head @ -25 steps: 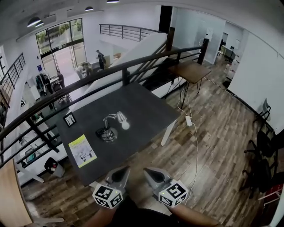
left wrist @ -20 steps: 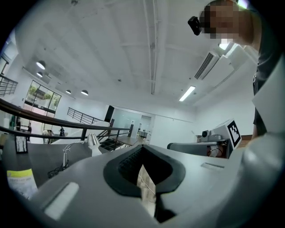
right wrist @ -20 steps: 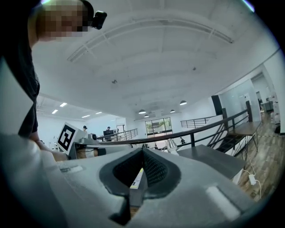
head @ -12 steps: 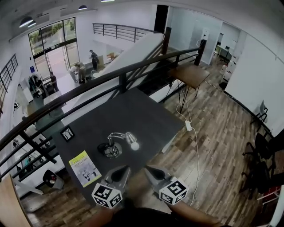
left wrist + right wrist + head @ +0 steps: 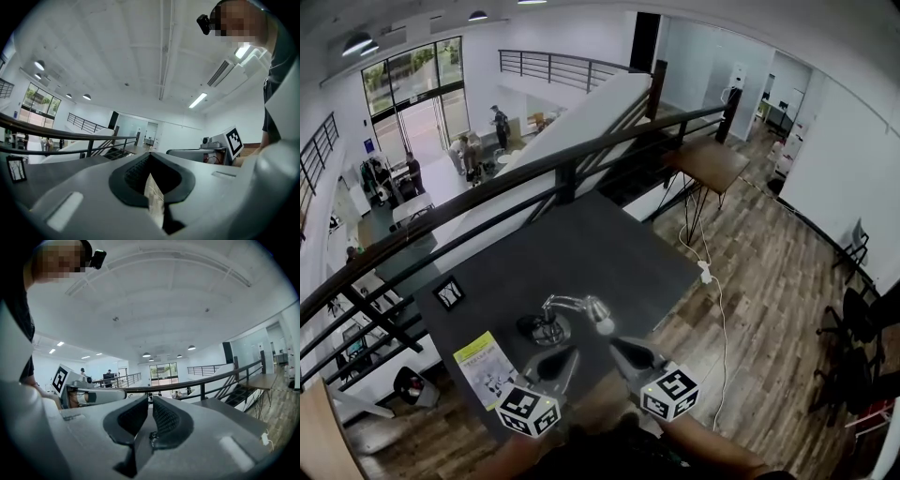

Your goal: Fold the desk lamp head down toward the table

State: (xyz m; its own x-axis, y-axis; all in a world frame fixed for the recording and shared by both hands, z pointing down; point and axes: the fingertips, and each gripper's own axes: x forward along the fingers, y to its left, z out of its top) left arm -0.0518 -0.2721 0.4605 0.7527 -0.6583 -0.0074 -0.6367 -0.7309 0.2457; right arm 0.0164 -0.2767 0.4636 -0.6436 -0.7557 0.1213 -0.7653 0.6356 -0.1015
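Ok, status. Desk lamp point(image 5: 570, 314) sits on the dark table point(image 5: 581, 234) near my edge, just ahead of both gripper tips and between them, no contact. Lamp head point(image 5: 598, 310) hangs off a curved chrome neck, to the right of the round base point(image 5: 546, 329) and looks clear of the tabletop, so I'd call the fold not done.

Left gripper point(image 5: 149, 161): jaws together, nothing in them. Right gripper point(image 5: 151, 404): jaws have just been opening, only a narrow slit between the pads, nothing in it.

Risks as I see them:
- That slit looks too narrow for the head or neck. Going in like this would shove the lamp, not grip it.
- Base looks small and light. Pressing the head down with the base unheld could tip or skid it, and the table edge is close.
- Chrome neck is probably slick, so the pads could slide along it.

Writing: no brand visible on the lamp. Yellow leaflet point(image 5: 485, 366) has print, too small to read. Small black frame point(image 5: 449, 293) shows a mark I can't make out. Gripper cubes carry square markers only.
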